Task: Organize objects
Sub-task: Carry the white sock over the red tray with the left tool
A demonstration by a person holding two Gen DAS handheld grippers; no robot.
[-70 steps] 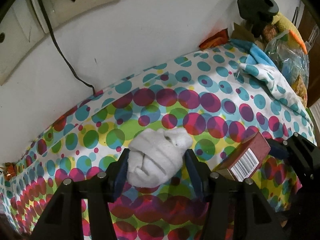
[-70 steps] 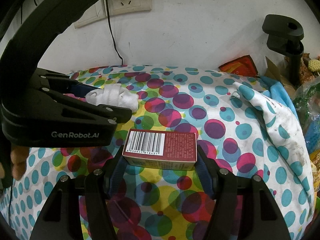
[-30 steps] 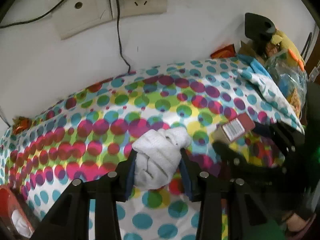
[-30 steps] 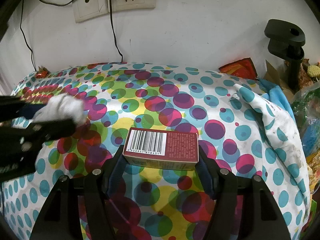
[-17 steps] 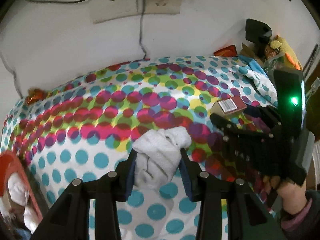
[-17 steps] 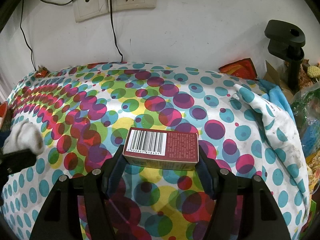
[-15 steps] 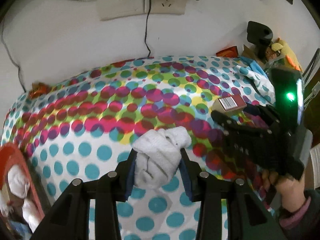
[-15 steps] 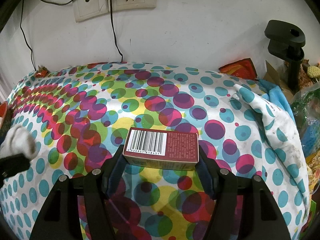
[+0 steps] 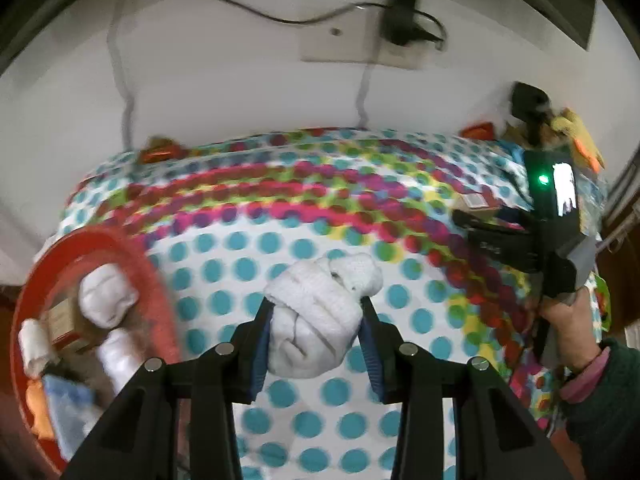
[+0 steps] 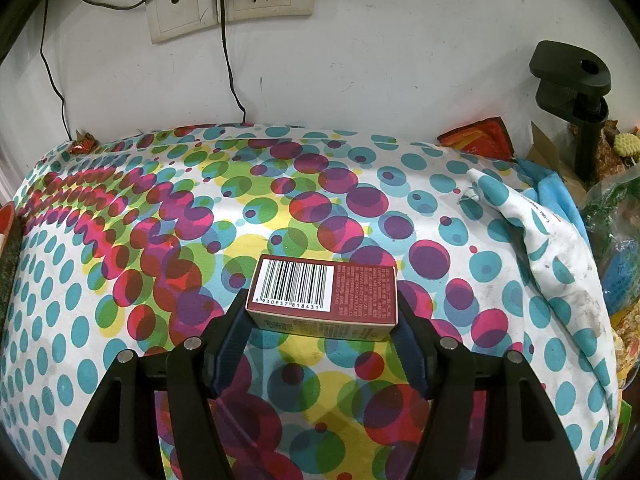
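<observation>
Since the earlier frame the left gripper (image 9: 316,330) has swung leftward with its load, bringing a red basket (image 9: 156,276) into view — the right gripper (image 10: 322,322) has not shifted. Left pads press both sides of a rolled white sock bundle (image 9: 316,320), held above the polka-dot cloth (image 9: 304,248). Similar white rolls (image 9: 106,298) lie in the basket, lower left. Right pads clamp the ends of a dark-red barcode box (image 10: 324,294) — held near the middle of the cloth, below the wall sockets (image 10: 230,4).
</observation>
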